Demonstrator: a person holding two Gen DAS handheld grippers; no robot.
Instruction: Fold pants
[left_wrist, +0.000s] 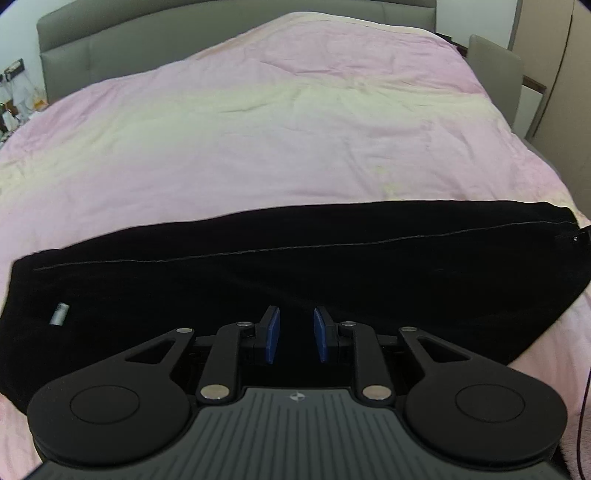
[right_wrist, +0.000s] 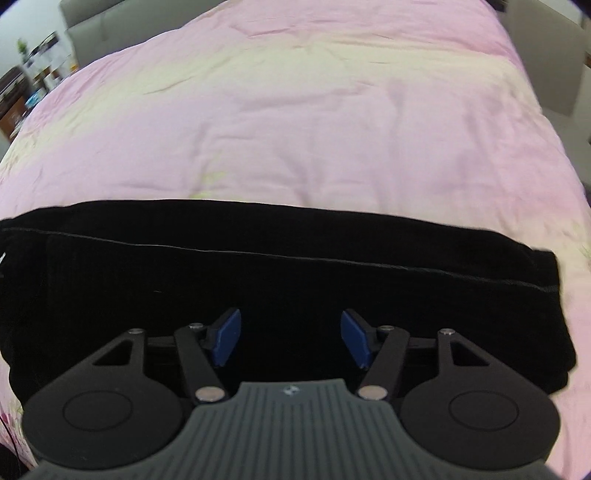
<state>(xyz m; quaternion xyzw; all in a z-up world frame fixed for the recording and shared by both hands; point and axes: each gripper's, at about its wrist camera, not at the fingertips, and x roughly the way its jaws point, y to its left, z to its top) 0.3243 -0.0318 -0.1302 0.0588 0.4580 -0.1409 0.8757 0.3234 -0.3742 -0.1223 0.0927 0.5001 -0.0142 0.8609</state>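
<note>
- Black pants (left_wrist: 295, 266) already laid in a long band, seemingly one leg over the other, along the near edge of the bed (left_wrist: 258, 129); stretched side to side across the pink cover, a pale seam line running lengthwise; probably between folds, lengthwise fold done, crosswise fold not yet made.
- Left gripper (left_wrist: 295, 334) hanging above the cloth, blue pads a narrow gap apart, nothing between them; empty.
- Right gripper (right_wrist: 290, 336) likewise above the pants (right_wrist: 258, 288), jaws parted wider, nothing held.
- One end of the band, seemingly the waist with a small stud (left_wrist: 575, 239), toward the right edge of the bed in the left wrist view; a small grey tag (left_wrist: 59, 314) on the cloth toward the other end.
- In the right wrist view, a squared-off end (right_wrist: 546, 288) lying toward the bed's right side.
- Next, most likely: drop to one end, pinch both corners through all layers, carry it over to meet the other end; needs a low, square grip so layers do not slide apart.
- Around: grey headboard (left_wrist: 110, 37) along the far edge; shelves with clutter (right_wrist: 29, 85) beyond the far left corner; grey chair (left_wrist: 495, 74) past the far right corner.
- Nothing lying on the cover to obstruct; soft rumpled bedding may drag the cloth.
</note>
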